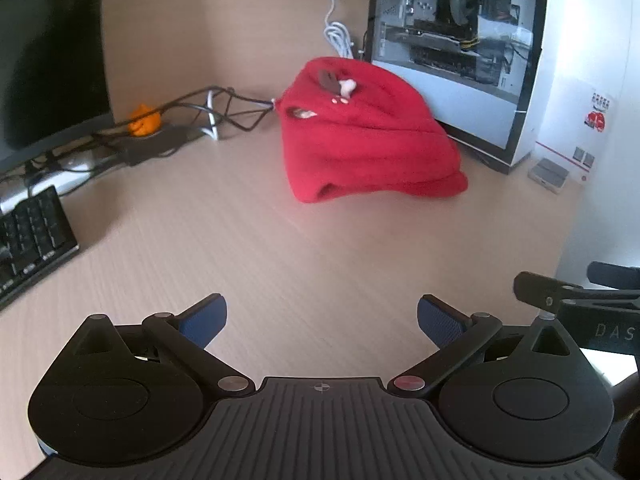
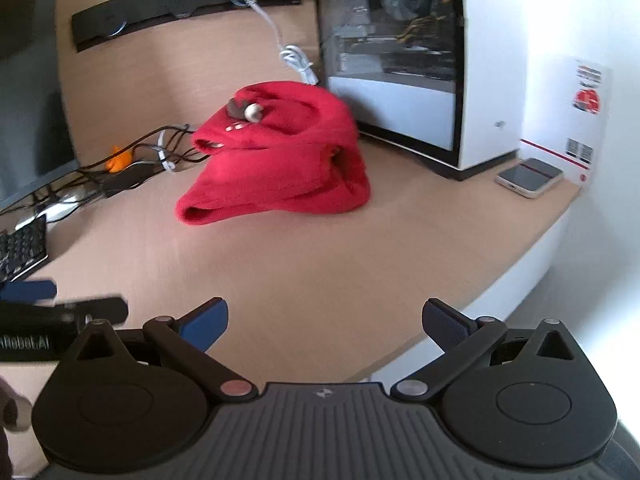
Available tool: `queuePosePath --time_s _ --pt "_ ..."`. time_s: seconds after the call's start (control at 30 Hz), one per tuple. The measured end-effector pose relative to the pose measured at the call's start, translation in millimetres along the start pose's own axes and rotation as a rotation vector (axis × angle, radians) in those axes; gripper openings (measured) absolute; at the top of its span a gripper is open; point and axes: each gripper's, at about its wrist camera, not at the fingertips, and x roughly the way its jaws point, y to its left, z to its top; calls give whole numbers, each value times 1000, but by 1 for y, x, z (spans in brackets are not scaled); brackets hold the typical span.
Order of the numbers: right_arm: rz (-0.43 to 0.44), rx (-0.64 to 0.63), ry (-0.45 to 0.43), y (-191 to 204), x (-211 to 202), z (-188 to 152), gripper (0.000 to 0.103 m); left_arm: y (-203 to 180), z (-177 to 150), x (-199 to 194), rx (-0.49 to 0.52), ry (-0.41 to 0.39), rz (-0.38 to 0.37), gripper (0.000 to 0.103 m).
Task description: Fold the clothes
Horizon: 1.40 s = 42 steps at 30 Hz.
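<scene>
left gripper open, empty | right gripper open, empty (both over bare desk) | red garment bunched mid-desk, well ahead of both | PC case just behind it, white cable alongside

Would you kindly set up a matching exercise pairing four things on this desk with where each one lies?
Things:
1. red garment
2. phone
3. keyboard
4. white cable

Places:
A. at the desk's left edge
B. in a bundle behind the garment
C. mid-desk, in front of the PC case
D. right of the PC case, near the wall

Pairs: 1-C, 2-D, 3-A, 4-B
</scene>
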Motion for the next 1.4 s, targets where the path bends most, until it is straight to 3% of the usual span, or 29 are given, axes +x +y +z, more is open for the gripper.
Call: queuePosePath --time_s 0.23,1.4 --pt "36 -52 7 12 7 5 103 4 2 1 -9 -11 16 103" --pt "33 -36 48 16 8 1 103 13 -1 1 -26 12 18 103"
